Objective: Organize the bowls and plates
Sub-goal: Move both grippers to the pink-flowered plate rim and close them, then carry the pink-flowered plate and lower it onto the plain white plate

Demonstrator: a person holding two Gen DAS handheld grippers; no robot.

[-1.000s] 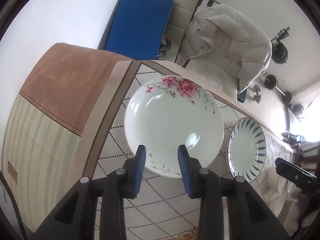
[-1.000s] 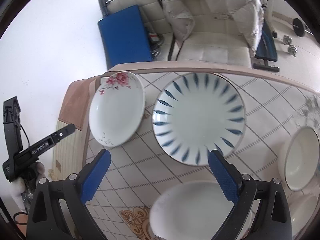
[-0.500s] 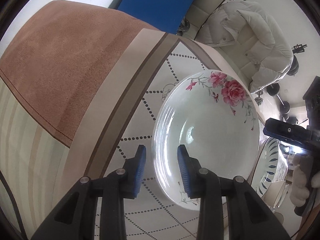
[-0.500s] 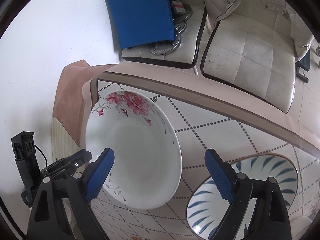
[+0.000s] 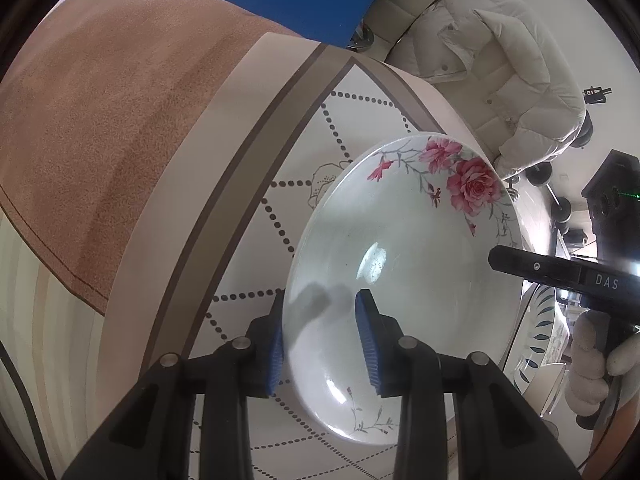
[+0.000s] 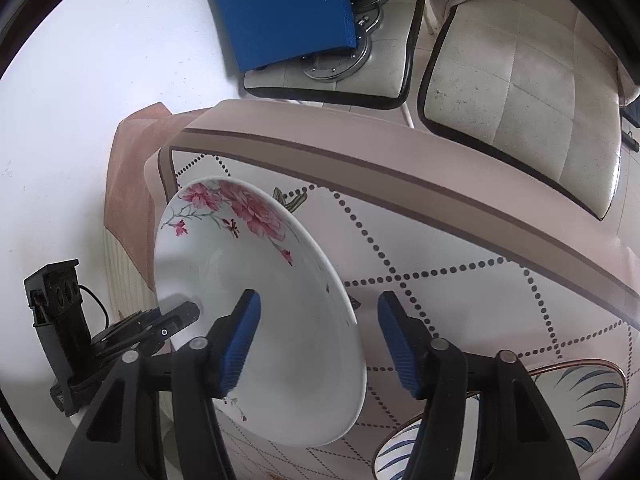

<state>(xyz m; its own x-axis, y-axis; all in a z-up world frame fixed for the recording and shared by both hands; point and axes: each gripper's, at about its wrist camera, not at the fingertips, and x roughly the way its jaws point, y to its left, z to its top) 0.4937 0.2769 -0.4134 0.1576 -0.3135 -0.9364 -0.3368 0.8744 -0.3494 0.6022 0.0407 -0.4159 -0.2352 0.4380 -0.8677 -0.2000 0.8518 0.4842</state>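
Rose plate sits near the far-left corner of the tabletop, tilted: its left rim is raised, right side low toward the cloth. Left gripper straddles that left rim, one pad outside and under it, the other pad on the inner face. Jaws are narrow, but whether both pads actually press on the rim I can't tell from either view.

Right gripper comes in over the plate's right rim: left pad above the plate's inner face, right pad outside the rim over the cloth. Jaws are closing, with the rim between them and a clear gap on the outer side; no contact yet. In the left wrist view its black finger reaches over the right edge, with a white-gloved hand behind it.

Blue-leaf plate lies flat just to the right of the rose plate, close but apart. Patterned tablecloth covers the top and drapes over the left edge.
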